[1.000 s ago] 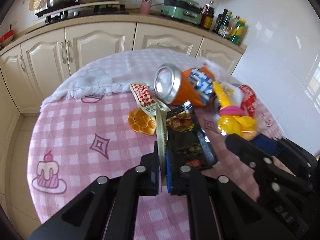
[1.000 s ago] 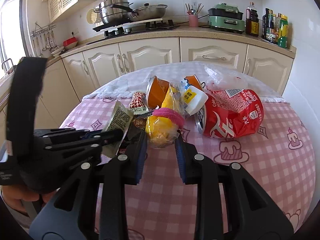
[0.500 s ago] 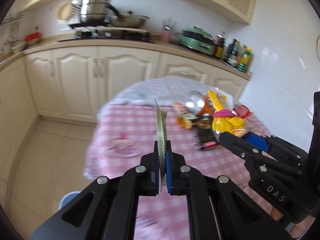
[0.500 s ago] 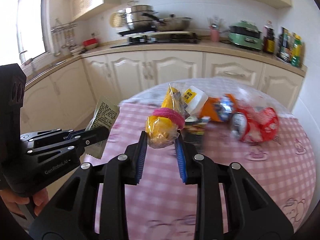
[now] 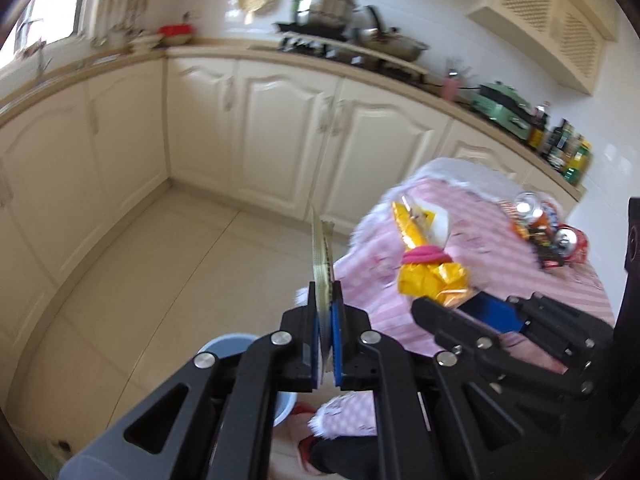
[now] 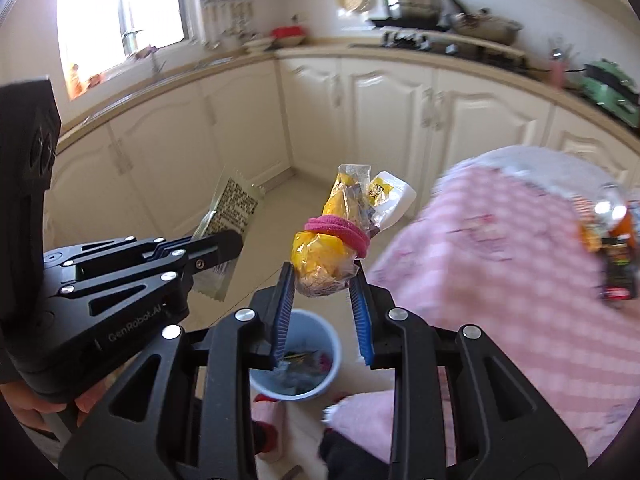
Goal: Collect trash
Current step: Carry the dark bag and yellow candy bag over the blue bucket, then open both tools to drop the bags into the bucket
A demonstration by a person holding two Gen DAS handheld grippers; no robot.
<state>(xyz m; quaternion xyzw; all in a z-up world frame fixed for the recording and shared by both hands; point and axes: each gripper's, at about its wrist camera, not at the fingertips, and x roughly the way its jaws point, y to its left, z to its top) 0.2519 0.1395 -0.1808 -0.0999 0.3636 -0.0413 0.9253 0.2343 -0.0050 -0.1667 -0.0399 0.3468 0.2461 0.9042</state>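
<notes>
Two handheld grippers appear, each carrying one piece of trash above the kitchen floor. Left gripper (image 5: 327, 322): jaws fully closed on a flat, pale green wrapper (image 5: 322, 256), seen edge-on in the left wrist view and standing upright out of the blue pads; in the right wrist view the same wrapper (image 6: 230, 216) shows its printed face, tilted, pinched at its lower part. Right gripper (image 6: 322, 300): jaws partly closed, pads pressing both sides of a yellow snack bag (image 6: 326, 256) that is cinched at the middle by a pink hair band (image 6: 340, 231); a white-and-yellow packet (image 6: 390, 200) sticks out behind its upper end. A blue bin (image 6: 296, 360) stands on the tiled floor below and just behind the right gripper's pads, with trash already inside. To the right lies the round table under a pink checked tablecloth (image 6: 500, 280). On the table's far side remain crushed drink cans (image 5: 560, 232) and a dark wrapper (image 6: 618, 276), well apart from both grippers. A hand (image 6: 36, 404) grips the left tool's handle at the lower left edge of the right wrist view.
</notes>
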